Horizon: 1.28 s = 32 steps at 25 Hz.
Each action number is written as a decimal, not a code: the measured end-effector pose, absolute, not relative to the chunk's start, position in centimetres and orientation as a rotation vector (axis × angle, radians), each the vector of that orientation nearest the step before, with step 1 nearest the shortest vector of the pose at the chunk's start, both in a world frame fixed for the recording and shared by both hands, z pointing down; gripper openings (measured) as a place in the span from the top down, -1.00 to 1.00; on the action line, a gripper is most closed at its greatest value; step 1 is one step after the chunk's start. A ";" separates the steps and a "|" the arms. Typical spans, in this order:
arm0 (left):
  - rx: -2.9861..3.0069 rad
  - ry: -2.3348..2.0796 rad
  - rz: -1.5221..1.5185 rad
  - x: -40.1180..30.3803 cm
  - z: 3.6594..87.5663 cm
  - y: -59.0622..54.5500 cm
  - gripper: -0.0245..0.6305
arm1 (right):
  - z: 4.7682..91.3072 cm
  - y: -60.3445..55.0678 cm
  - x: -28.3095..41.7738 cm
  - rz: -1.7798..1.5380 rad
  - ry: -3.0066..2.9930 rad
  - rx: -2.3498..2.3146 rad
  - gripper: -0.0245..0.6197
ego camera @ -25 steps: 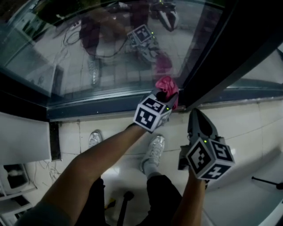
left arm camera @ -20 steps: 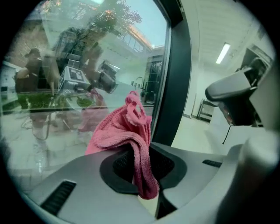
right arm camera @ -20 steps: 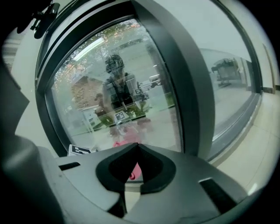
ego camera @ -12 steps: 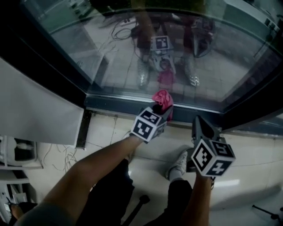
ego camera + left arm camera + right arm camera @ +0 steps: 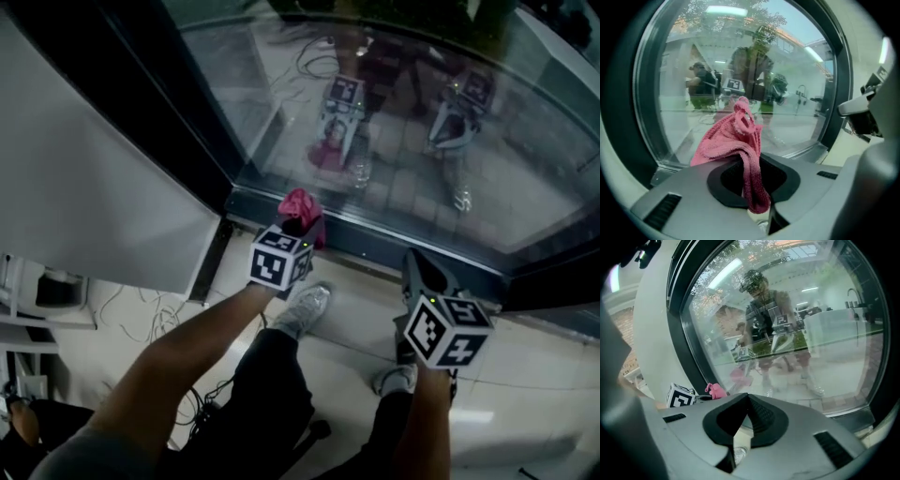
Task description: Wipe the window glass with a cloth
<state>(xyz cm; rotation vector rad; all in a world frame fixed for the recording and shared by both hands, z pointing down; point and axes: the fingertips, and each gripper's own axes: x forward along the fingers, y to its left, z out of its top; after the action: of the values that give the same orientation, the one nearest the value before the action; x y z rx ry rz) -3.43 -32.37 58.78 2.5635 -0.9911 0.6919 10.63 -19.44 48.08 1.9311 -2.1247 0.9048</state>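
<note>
My left gripper [image 5: 298, 228] is shut on a crumpled pink cloth [image 5: 302, 206], which bulges out of the jaws at the bottom edge of the window glass [image 5: 441, 131], near the pane's lower left corner. Whether the cloth touches the glass I cannot tell. In the left gripper view the cloth [image 5: 737, 136] hangs over the left gripper [image 5: 751, 165] in front of the glass [image 5: 740, 70]. My right gripper [image 5: 413, 261] hangs to the right, lower and back from the pane. The right gripper [image 5: 747, 401] is shut with nothing in it. Its view shows the cloth [image 5: 715, 390] at the left.
A dark window frame [image 5: 187, 103] runs down the left of the pane, with a white panel [image 5: 84, 178] beside it. The bottom rail [image 5: 394, 246] sits just above a tiled floor [image 5: 525, 375]. The person's legs and shoes [image 5: 302, 309] stand below the grippers. Cables [image 5: 131, 309] lie at left.
The left gripper has carried the cloth leftward along the bottom of the glass, from beside the right mullion to near the left frame. The right gripper has followed alongside.
</note>
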 end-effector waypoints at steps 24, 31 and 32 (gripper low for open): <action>2.301 -1.435 0.762 -21.5 65.6 -46.4 0.75 | 54.7 -26.3 -2.4 0.812 -2.349 1.309 0.92; 2.269 -1.464 0.798 -22.4 67.4 -47.5 0.75 | 55.3 -26.1 -3.2 0.840 -2.369 1.282 0.92; 2.266 -1.462 0.798 -22.4 67.6 -47.6 0.75 | 55.3 -26.0 -3.3 0.840 -2.371 1.280 0.92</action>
<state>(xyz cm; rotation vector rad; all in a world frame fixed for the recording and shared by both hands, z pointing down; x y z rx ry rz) -22.36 -47.58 67.58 2.2661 -1.4624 0.7983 -3.27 -26.05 55.30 1.2799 -2.3713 0.8403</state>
